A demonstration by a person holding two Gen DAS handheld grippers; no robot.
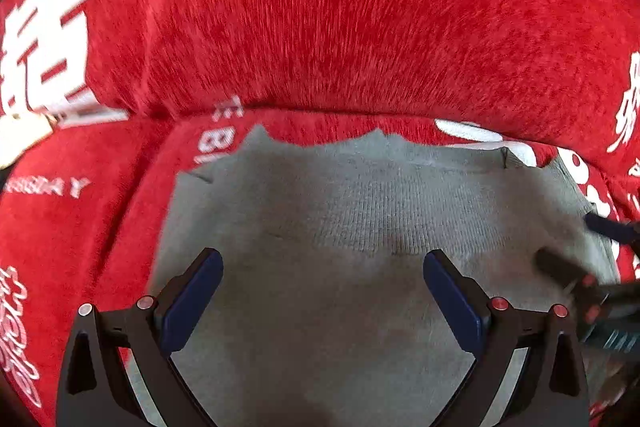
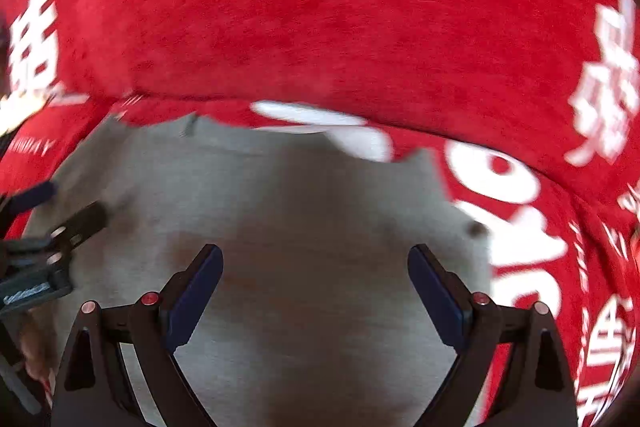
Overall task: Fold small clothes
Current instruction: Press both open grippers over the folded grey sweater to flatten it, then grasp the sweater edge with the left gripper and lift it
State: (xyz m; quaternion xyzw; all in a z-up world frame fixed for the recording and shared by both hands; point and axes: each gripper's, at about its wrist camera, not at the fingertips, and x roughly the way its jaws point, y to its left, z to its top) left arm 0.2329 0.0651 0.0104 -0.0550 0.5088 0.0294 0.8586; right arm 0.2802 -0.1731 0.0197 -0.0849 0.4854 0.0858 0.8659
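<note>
Red printed cover (image 1: 320,19) fills every view; grey knit garment (image 1: 340,227) at six o'clock, left gripper (image 1: 322,303) and right gripper (image 2: 314,299) both spread wide above it.

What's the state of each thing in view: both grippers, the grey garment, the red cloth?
left gripper: open, over the garment, holding nothing.
right gripper: open, over the garment, holding nothing.
grey knit garment: lying flat on the red cloth, far edge uneven; fold state unclear.
red printed cloth: spread under the garment, rising in a soft ridge behind it.
</note>
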